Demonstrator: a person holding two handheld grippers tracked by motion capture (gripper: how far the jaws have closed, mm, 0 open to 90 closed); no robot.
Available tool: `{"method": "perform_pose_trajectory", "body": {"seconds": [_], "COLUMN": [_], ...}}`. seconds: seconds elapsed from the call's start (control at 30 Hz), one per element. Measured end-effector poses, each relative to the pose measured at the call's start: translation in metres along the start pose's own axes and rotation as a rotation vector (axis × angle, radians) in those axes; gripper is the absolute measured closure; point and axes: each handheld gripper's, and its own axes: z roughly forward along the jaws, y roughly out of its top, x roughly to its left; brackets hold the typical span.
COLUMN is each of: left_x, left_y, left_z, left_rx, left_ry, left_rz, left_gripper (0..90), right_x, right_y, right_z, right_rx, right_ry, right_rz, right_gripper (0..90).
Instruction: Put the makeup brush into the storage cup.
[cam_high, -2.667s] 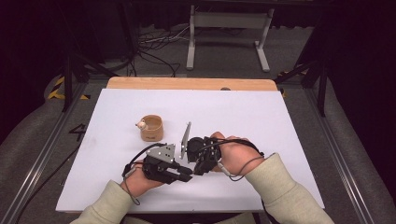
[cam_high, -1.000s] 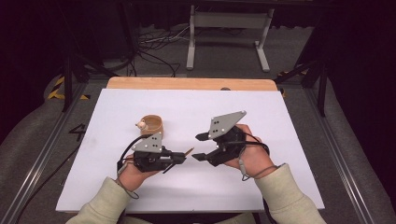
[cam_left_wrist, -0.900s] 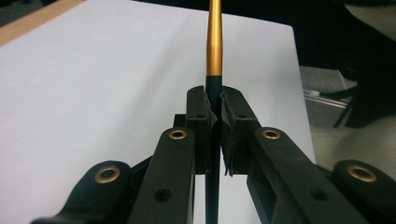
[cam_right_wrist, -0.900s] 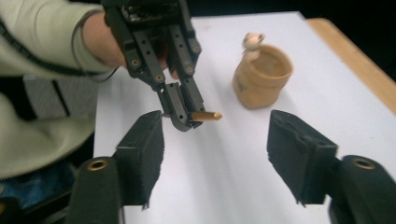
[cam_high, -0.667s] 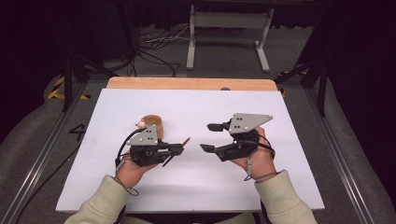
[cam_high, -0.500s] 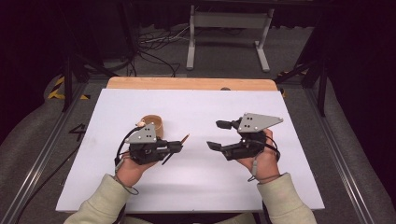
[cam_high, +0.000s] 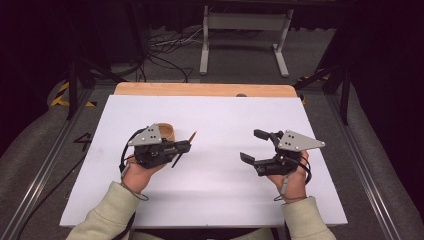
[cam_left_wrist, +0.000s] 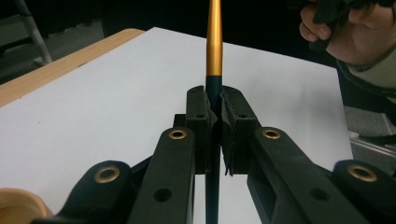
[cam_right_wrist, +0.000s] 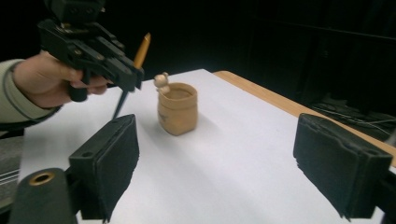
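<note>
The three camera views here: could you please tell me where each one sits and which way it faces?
High view: above the person's side, looking down on the white table; forearms, both hands, left gripper, right gripper.
Left gripper view: on the left gripper, looking along shut jaws clamping a pen; the other hand beyond.
Right gripper view: on the right gripper, between open jaws toward the tan cup.
Shared: pen, table.

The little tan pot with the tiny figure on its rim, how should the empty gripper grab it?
Best by its round sides, probably. The small tan pot stands upright on the white table, its sides bare. The right gripper, jaws just opened with nothing between them, could come in level and straddle the belly, below the rim figure.
</note>
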Motion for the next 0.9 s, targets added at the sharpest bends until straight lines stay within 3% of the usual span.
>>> {"method": "perform_pose_trajectory", "body": {"seconds": [0.13,0.27,0.43,0.5,0.6,0.9], "left_x": [0.004,0.006,0.01,0.014,0.016,0.02], "left_y": [-0.001,0.003,0.005,0.004,0.002,0.004], "left_z": [-0.002,-0.004,-0.006,-0.007,-0.007,-0.008], "left_rx": [-0.007,-0.021,-0.028,-0.044,-0.055,-0.085], "left_ry": [0.005,0.021,0.032,0.042,0.053,0.106], "left_rz": [-0.022,-0.01,-0.008,-0.038,-0.054,-0.03], "left_gripper": [83.0,83.0,83.0,82.9,83.0,82.9], "right_x": [-0.004,-0.01,-0.013,-0.013,-0.013,-0.016], "right_y": [-0.011,-0.025,-0.033,-0.038,-0.042,-0.053], "right_z": [-0.004,-0.004,-0.005,-0.007,-0.008,-0.013], "right_rx": [0.01,0.018,0.031,0.015,0.008,-0.024], "right_ry": [-0.032,-0.049,-0.09,-0.12,-0.132,-0.148], "right_rz": [-0.008,0.018,0.004,-0.016,-0.008,-0.001], "right_gripper": [11.9,6.6,1.9,1.8,1.5,0.0]}}
